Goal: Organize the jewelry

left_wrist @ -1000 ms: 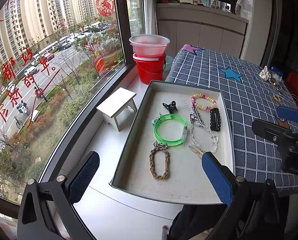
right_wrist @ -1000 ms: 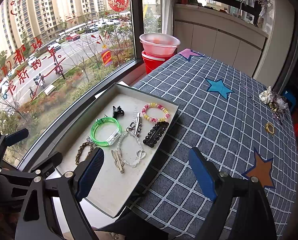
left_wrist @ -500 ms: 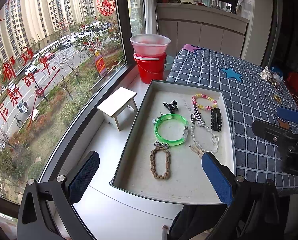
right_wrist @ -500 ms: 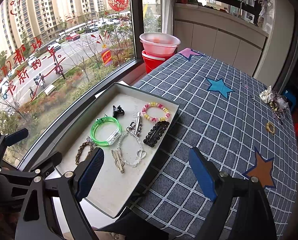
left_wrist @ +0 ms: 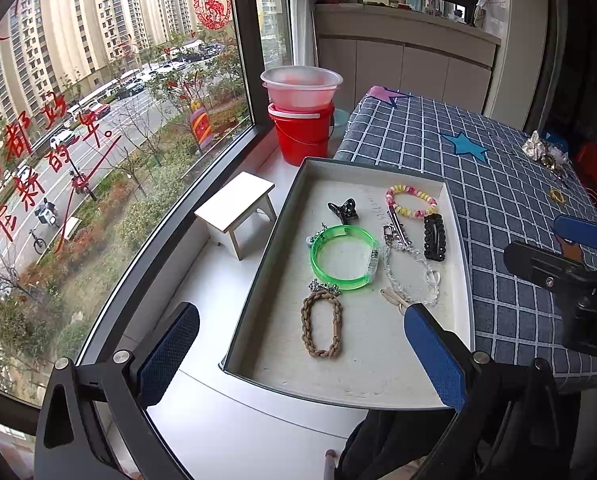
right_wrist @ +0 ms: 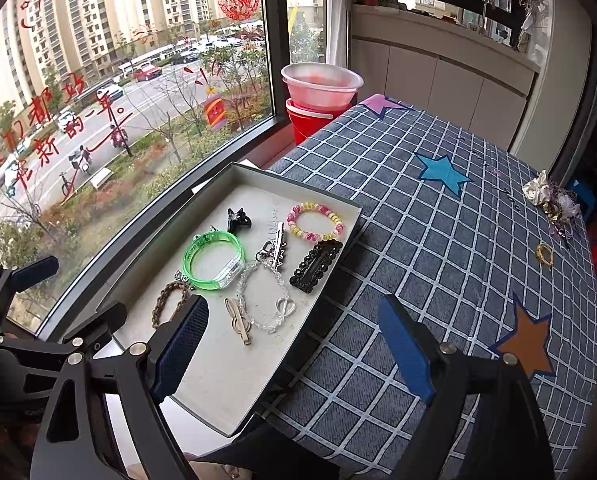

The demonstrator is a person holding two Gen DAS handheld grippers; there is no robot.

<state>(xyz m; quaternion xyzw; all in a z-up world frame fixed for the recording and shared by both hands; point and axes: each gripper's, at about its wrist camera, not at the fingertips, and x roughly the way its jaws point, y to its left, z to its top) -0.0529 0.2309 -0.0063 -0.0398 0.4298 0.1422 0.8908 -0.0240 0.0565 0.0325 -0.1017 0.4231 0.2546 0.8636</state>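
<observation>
A shallow grey tray [left_wrist: 298, 188] [right_wrist: 234, 170] sits at the table's window-side edge. It holds a green bangle [left_wrist: 344, 258] [right_wrist: 212, 260], a braided brown bracelet [left_wrist: 322, 330], a pink-yellow bead bracelet [left_wrist: 410, 200] [right_wrist: 316, 222], a black hair clip [left_wrist: 434, 238] [right_wrist: 316, 266], a clear bead chain [right_wrist: 264, 300] and a small black claw clip [left_wrist: 343, 209]. My left gripper [left_wrist: 300, 354] is open and empty, just short of the tray's near edge. My right gripper [right_wrist: 294, 344] is open and empty over the tray's near right corner. A gold ring [right_wrist: 544, 254] and a heap of jewelry [right_wrist: 552, 202] lie at the table's far right.
The table has a blue checked cloth [right_wrist: 438, 240] with star patches. A red bucket [left_wrist: 302, 132] with clear bowls on it stands on the windowsill behind the tray. A small white stool [left_wrist: 236, 208] stands on the sill to the tray's left. The window is on the left.
</observation>
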